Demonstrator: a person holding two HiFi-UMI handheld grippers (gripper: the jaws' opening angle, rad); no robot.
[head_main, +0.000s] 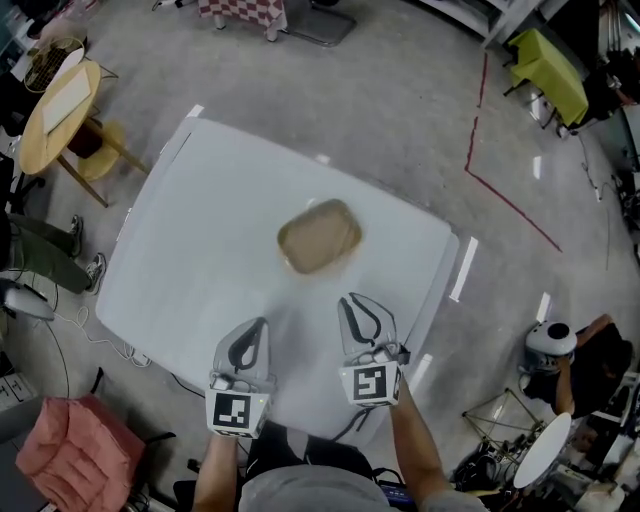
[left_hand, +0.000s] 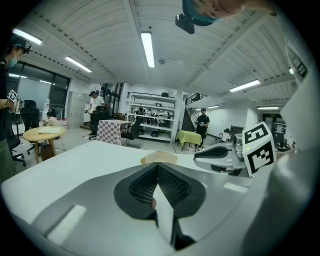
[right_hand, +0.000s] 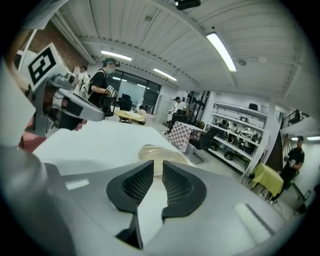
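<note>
The left tool (head_main: 257, 328) is hovering over the near part of the white surface (head_main: 200, 230), its jaws pressed together on nothing. The right tool (head_main: 355, 303) is hanging beside it, jaws standing slightly apart and empty. The tan container (head_main: 319, 236) is lying near the middle of the surface, ahead of both tools, nearer the right one, touching neither
</note>
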